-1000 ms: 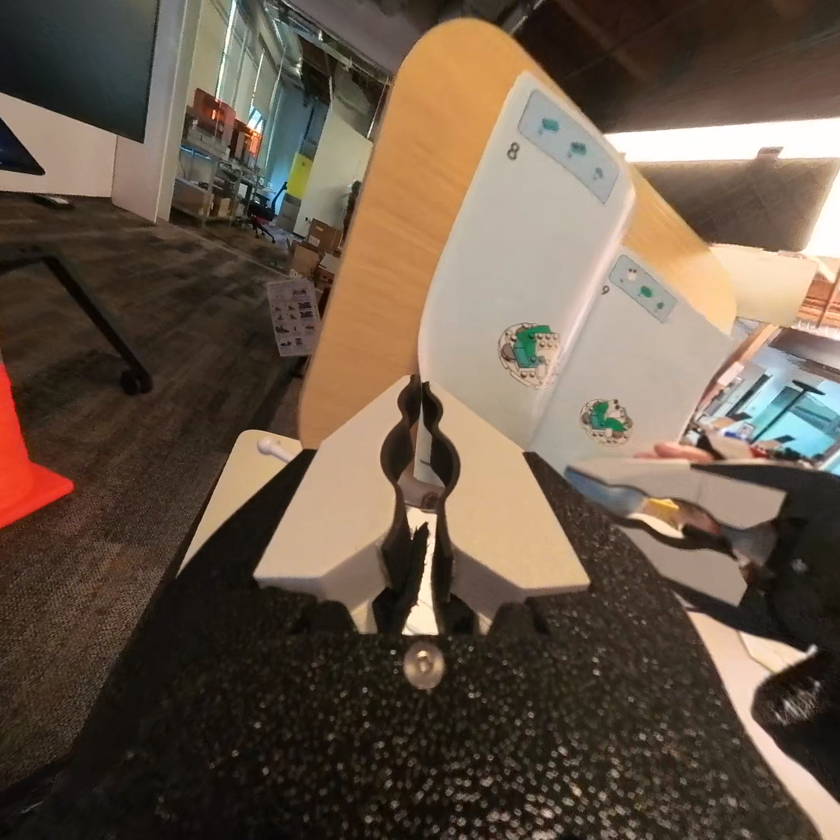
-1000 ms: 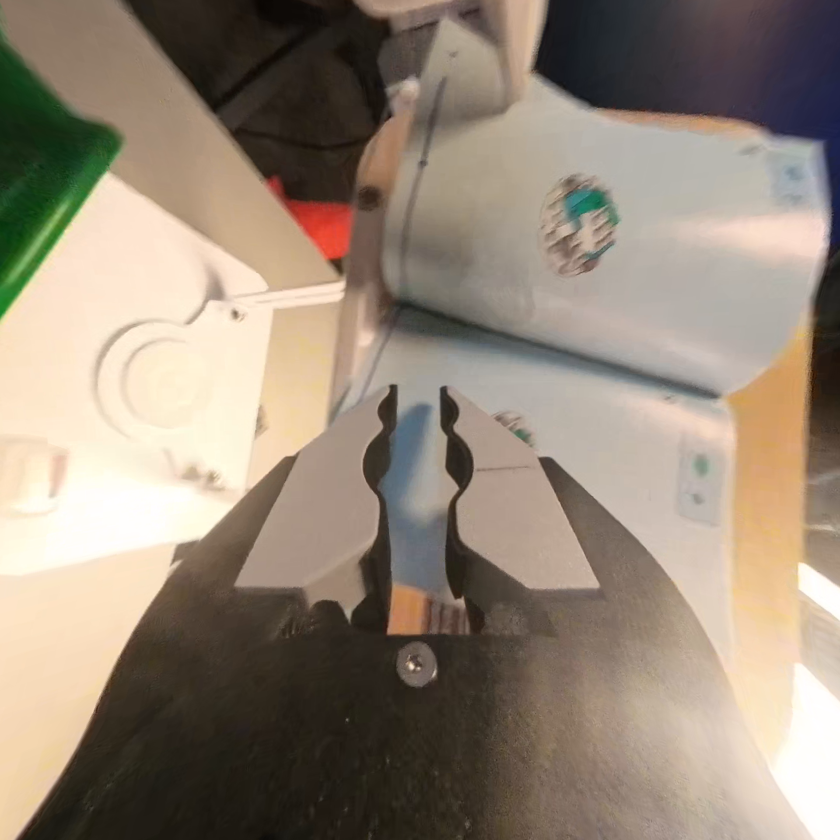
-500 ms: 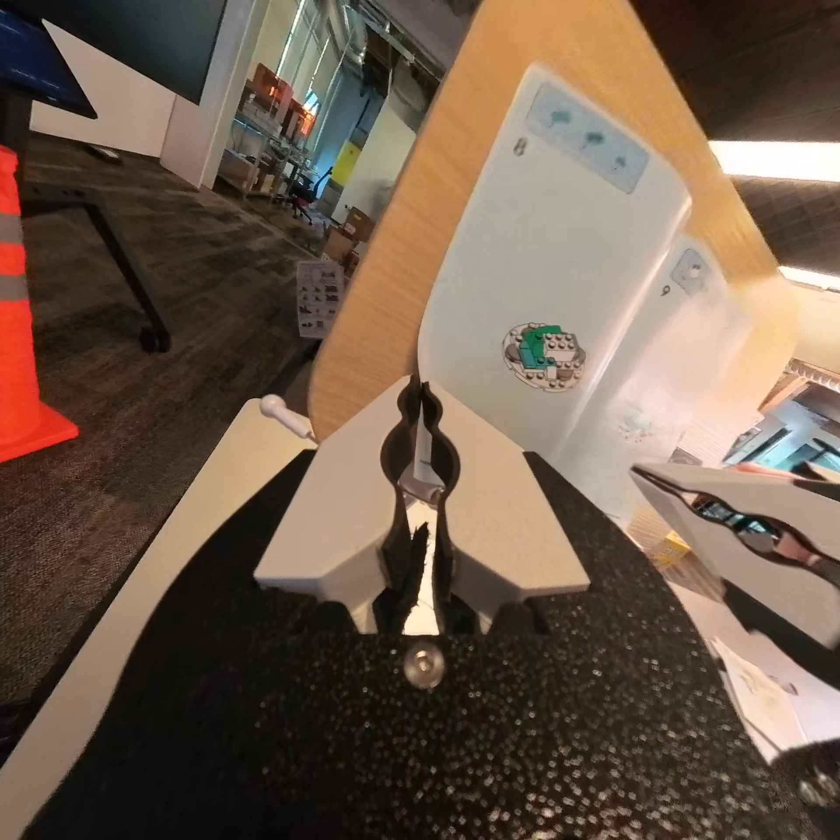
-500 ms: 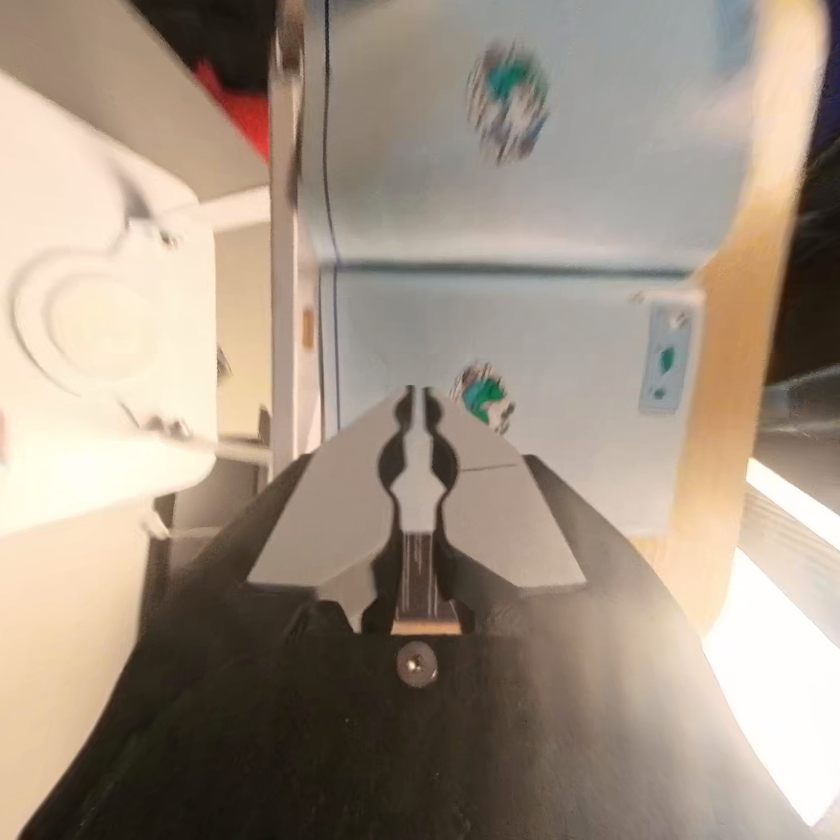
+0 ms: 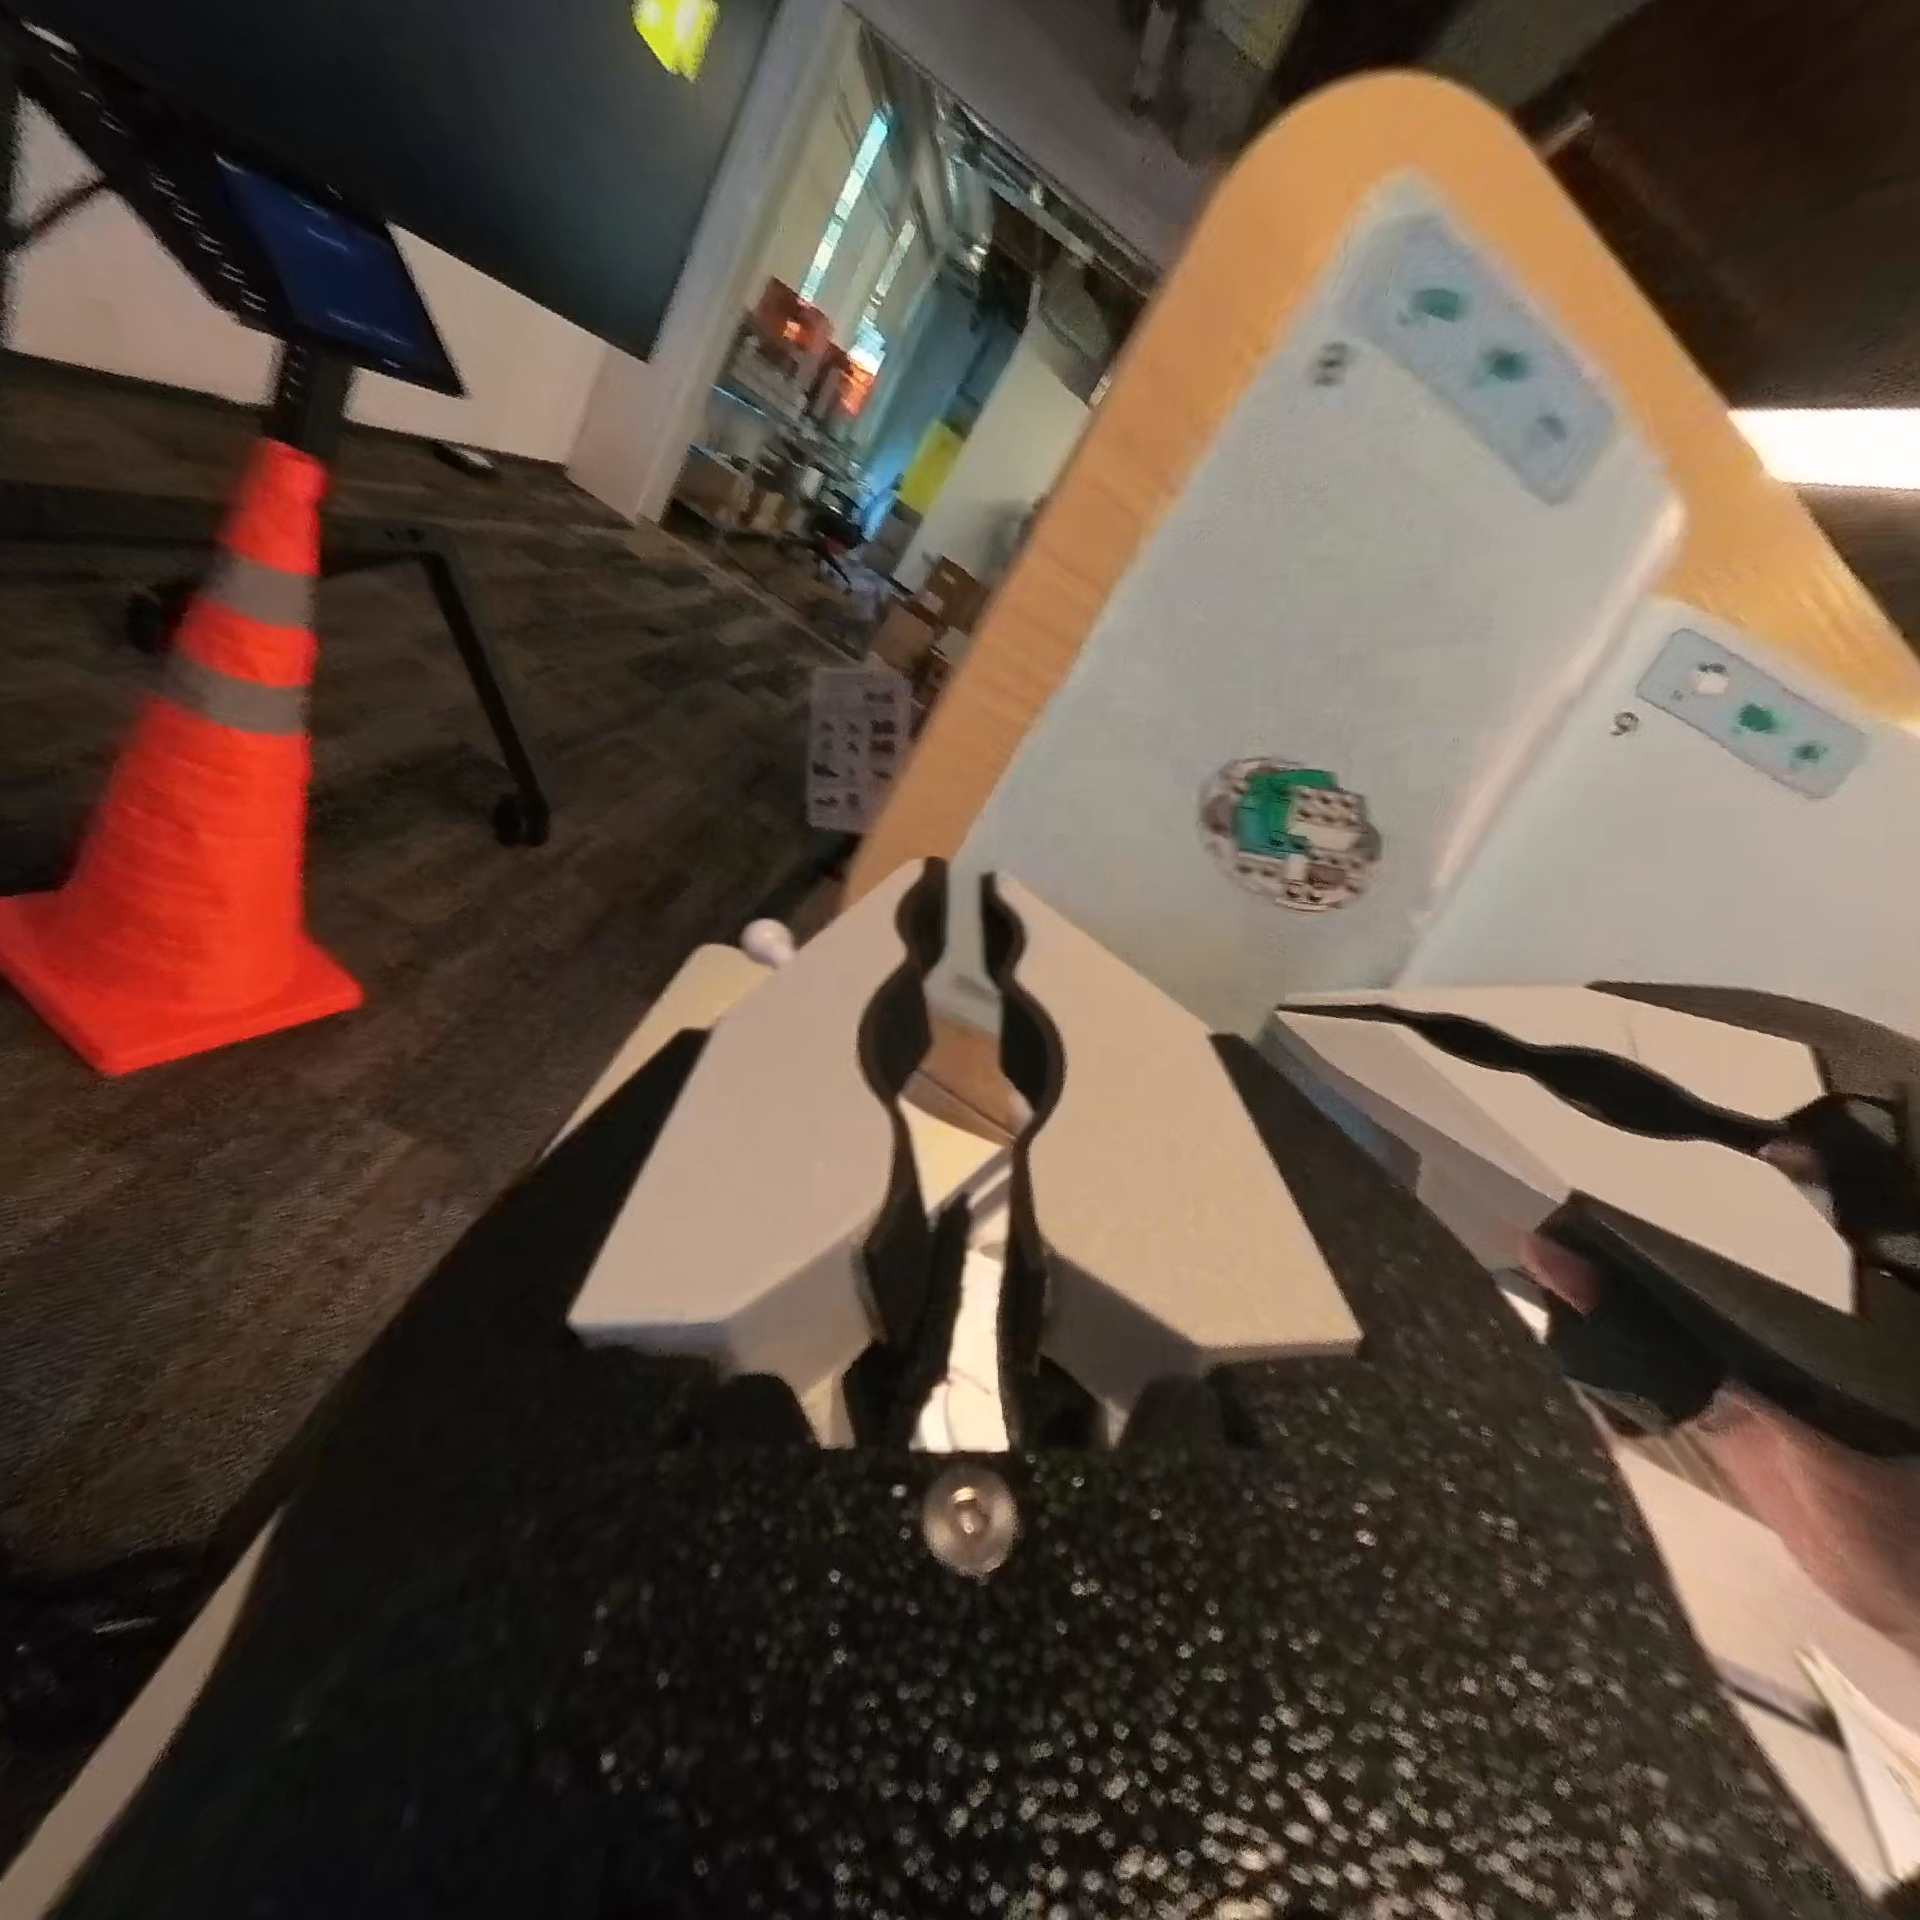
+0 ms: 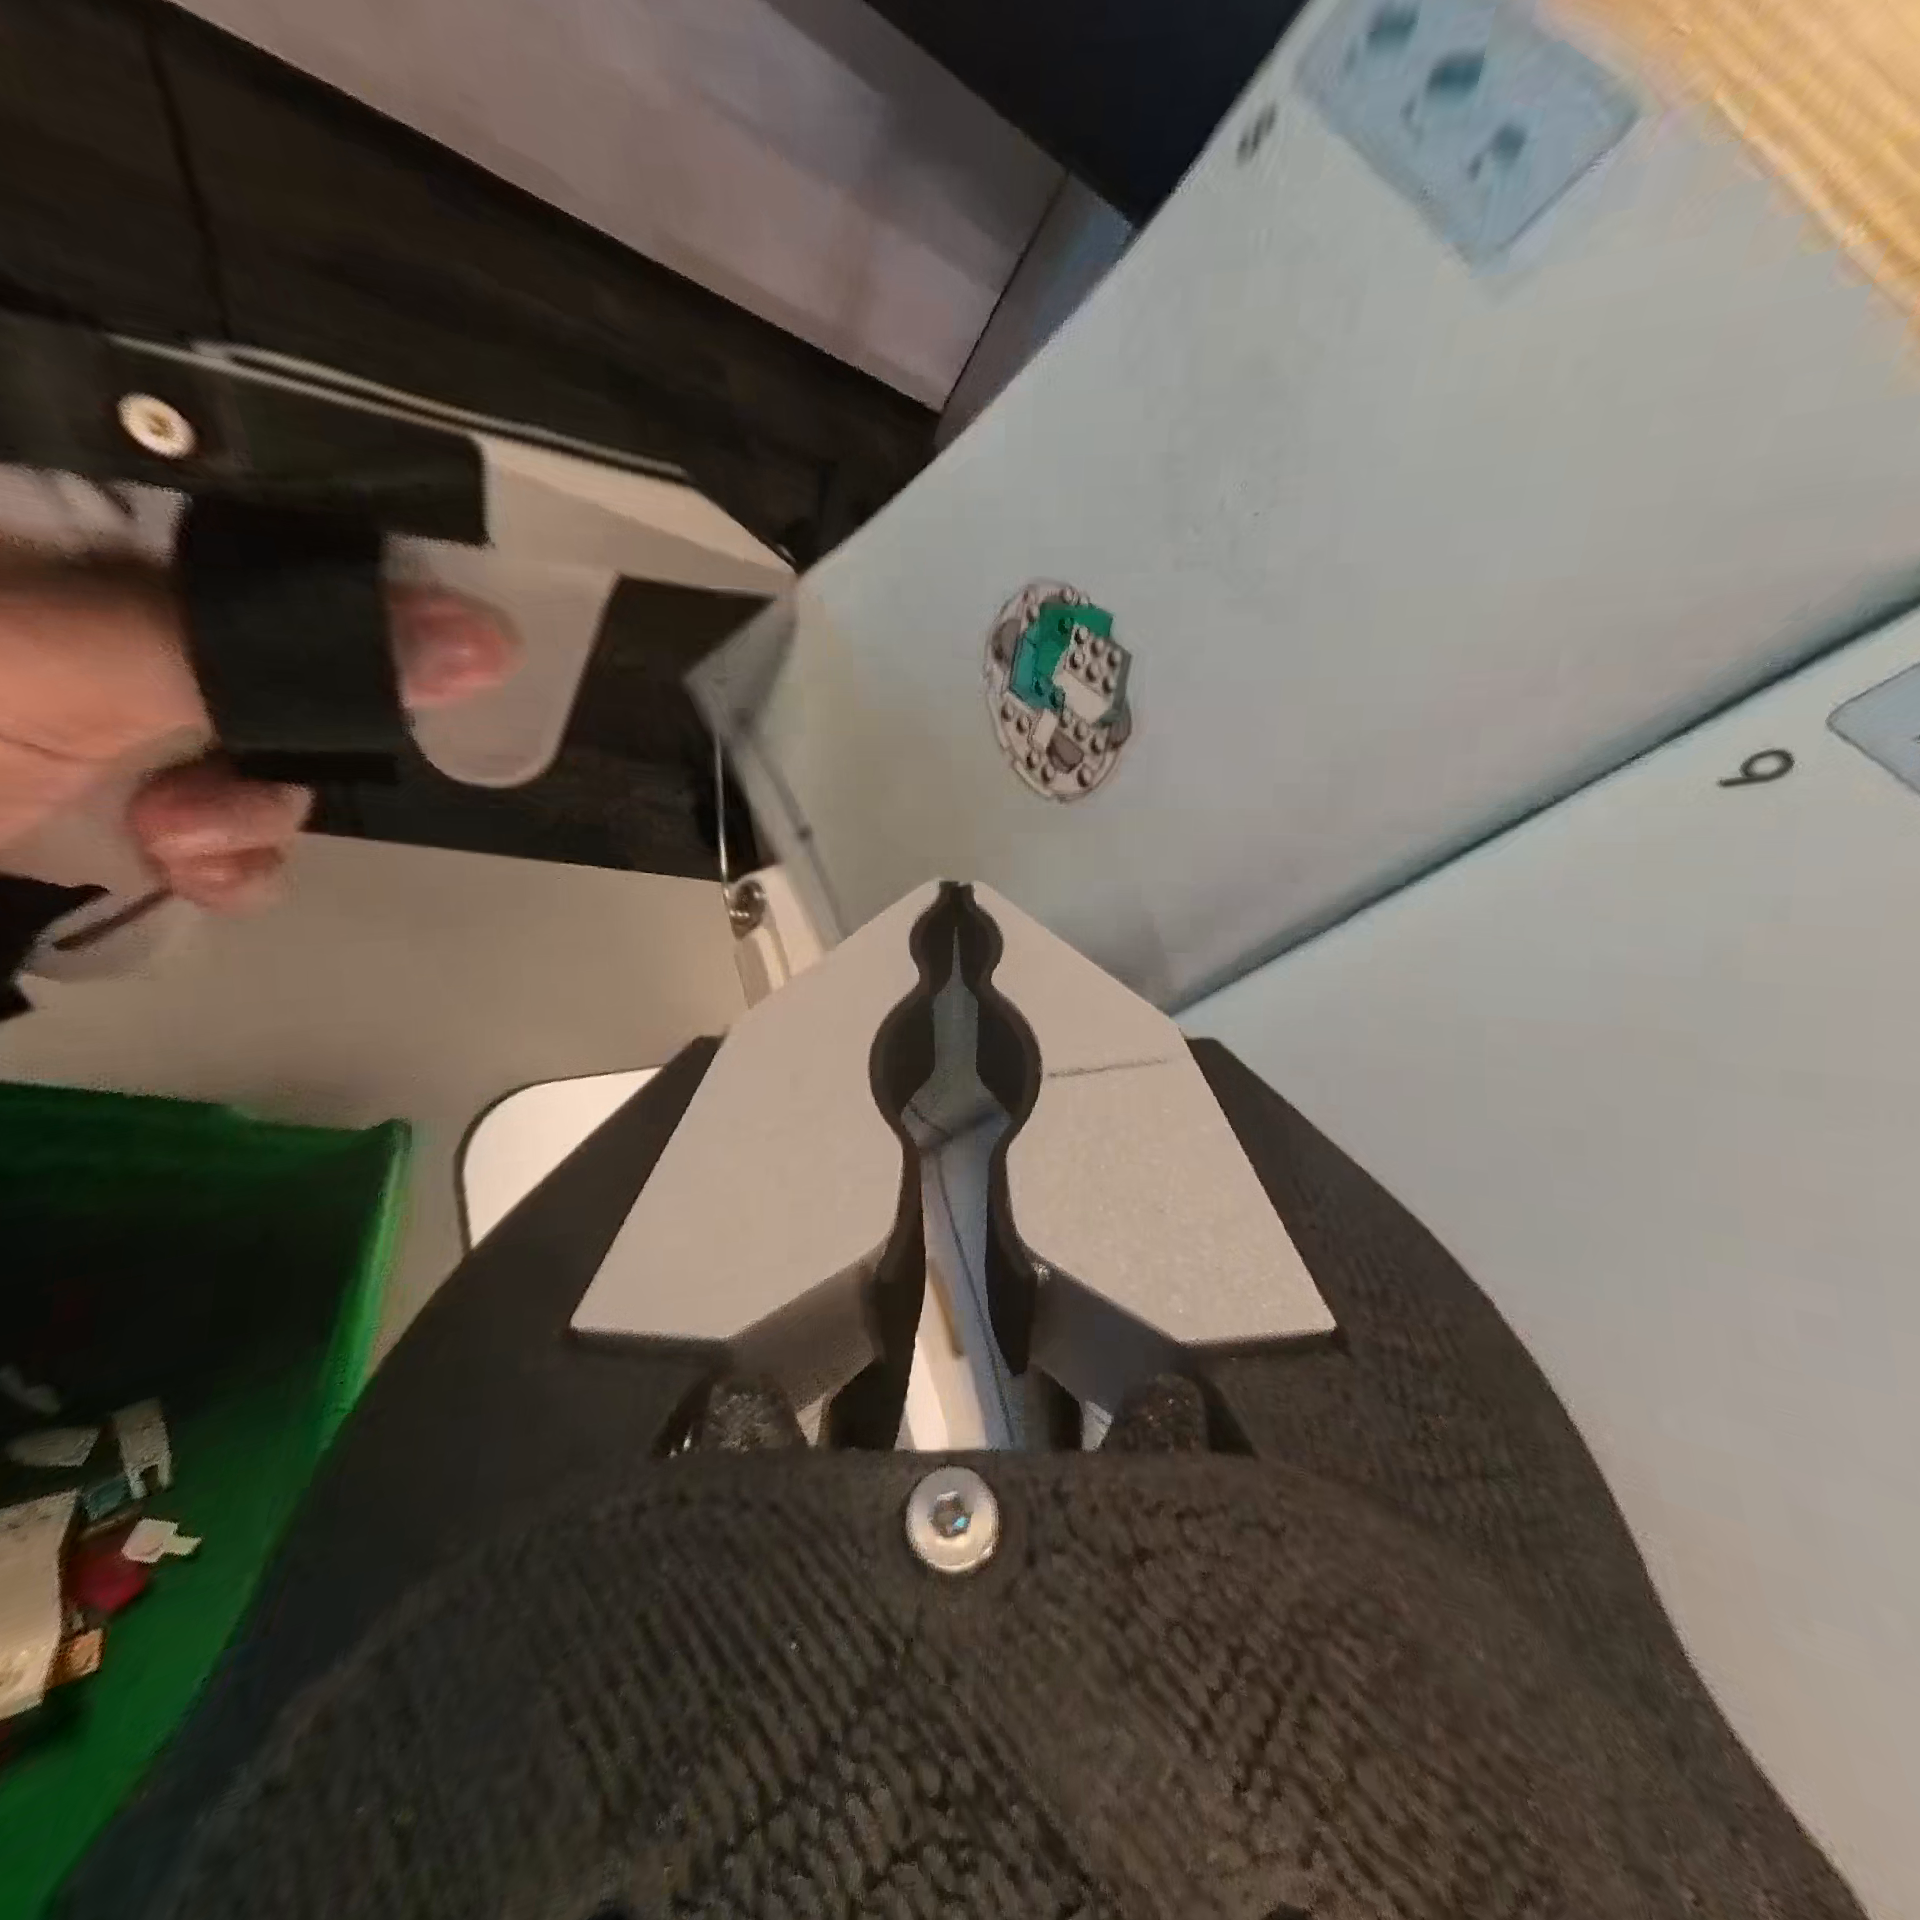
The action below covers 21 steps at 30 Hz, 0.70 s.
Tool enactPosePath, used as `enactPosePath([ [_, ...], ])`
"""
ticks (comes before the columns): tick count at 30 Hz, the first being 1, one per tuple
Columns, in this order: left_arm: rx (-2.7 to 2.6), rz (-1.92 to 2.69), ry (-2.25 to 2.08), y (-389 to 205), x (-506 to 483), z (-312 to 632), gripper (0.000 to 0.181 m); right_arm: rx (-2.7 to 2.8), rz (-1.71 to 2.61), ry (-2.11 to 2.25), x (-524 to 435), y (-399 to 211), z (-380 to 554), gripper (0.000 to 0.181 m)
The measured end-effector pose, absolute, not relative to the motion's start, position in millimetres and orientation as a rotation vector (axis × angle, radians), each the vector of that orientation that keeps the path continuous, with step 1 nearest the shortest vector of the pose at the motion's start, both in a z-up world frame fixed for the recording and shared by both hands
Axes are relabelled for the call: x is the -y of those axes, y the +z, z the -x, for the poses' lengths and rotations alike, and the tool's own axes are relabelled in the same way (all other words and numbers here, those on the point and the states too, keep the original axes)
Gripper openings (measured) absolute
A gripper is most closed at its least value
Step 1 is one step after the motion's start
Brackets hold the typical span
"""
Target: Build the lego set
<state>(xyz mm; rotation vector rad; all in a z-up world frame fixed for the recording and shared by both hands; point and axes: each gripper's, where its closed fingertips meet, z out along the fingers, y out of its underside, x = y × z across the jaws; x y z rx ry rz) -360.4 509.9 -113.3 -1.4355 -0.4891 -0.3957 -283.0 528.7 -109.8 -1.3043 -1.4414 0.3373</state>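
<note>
The pale blue instruction booklet (image 5: 1299, 623) stands open against a wooden board (image 5: 1039, 520), showing pictures of a round grey and green build. My left gripper (image 5: 961, 904) is at the booklet's lower left edge with its jaws a small gap apart and nothing in them. My right gripper (image 6: 951, 896) is shut on the edge of a booklet page (image 6: 1351, 468). It also shows in the left wrist view (image 5: 1309, 1006), at the right. The left gripper's fingers (image 6: 561, 520) and the hand holding it show at the upper left of the right wrist view.
A green tray (image 6: 260, 1299) with several loose Lego pieces (image 6: 62, 1507) sits at the lower left of the right wrist view. An orange traffic cone (image 5: 208, 779) and a black stand with a screen (image 5: 343, 312) are on the carpet beyond the table's left edge. Spacing between my two grippers at the tips: around 8 cm.
My left gripper's jaws have parted a little from the page they pinched. My right gripper has closed and come in onto the booklet's page edge. Both views have swung.
</note>
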Motion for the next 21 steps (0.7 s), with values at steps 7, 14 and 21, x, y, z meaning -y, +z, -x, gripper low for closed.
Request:
enactPosePath([
  [7, 0.766, 1.481, -0.501, -153, -507, 384, 0.061, 1.46, 1.311, 0.319, -539, -115, 280, 0.0],
  [14, 0.852, 1.415, -0.847, -167, -519, 366, 0.018, 1.511, 1.289, 0.295, -540, -119, 280, 0.0],
  [21, 0.574, 1.31, -0.635, -119, -509, 359, 0.004, 1.572, 1.268, 0.251, -540, -122, 283, 0.0],
])
